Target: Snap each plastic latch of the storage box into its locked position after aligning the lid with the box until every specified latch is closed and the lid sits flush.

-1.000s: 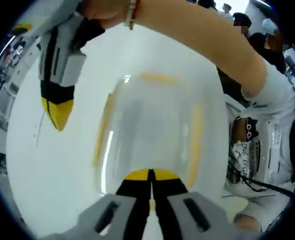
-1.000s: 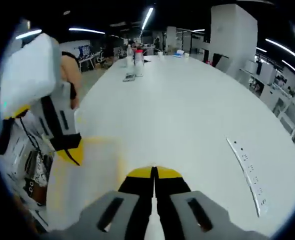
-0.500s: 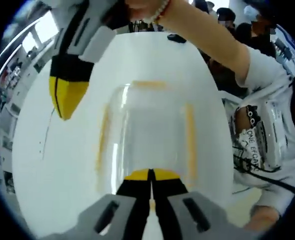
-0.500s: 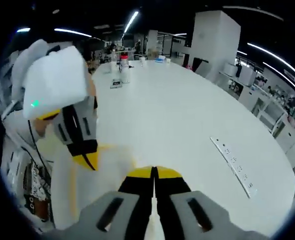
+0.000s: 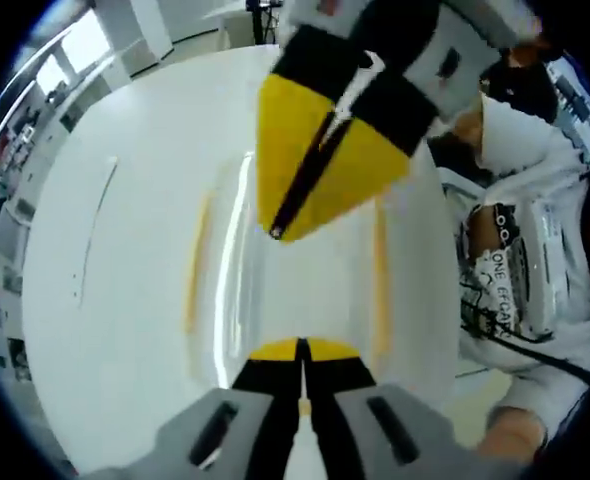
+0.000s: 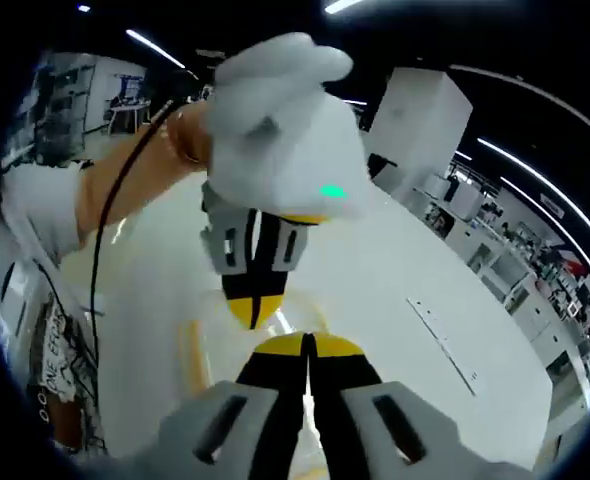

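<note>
Two yellow latches (image 5: 192,262) run down the long sides of the clear storage box (image 5: 305,290), which lies on the white desk (image 5: 125,300) just ahead of the left claw (image 5: 301,350); the second strip (image 5: 379,280) sits on the far side of the lid (image 5: 305,300). The lid appears to rest on the box, but the blur and glare keep me from telling whether either latch is snapped down or whether the lid sits flush, so I judge the locking largely still to do. The left claw's jaws are pressed together with nothing between them, poised at the near edge of the box. Further right, the right claw (image 5: 277,232) hangs over the lid, its yellow tips together and empty. In the right gripper view that same claw (image 6: 307,348) shows its jaws together above the box (image 6: 265,350), with the left claw (image 6: 254,312) facing it from just beyond. Compared with a second ago, the right claw has swung from the upper left of the left gripper view to directly over the box, and the two claws now point at each other across it. At the right edge a person in a printed white shirt (image 5: 520,290) stands beside the desk.
</note>
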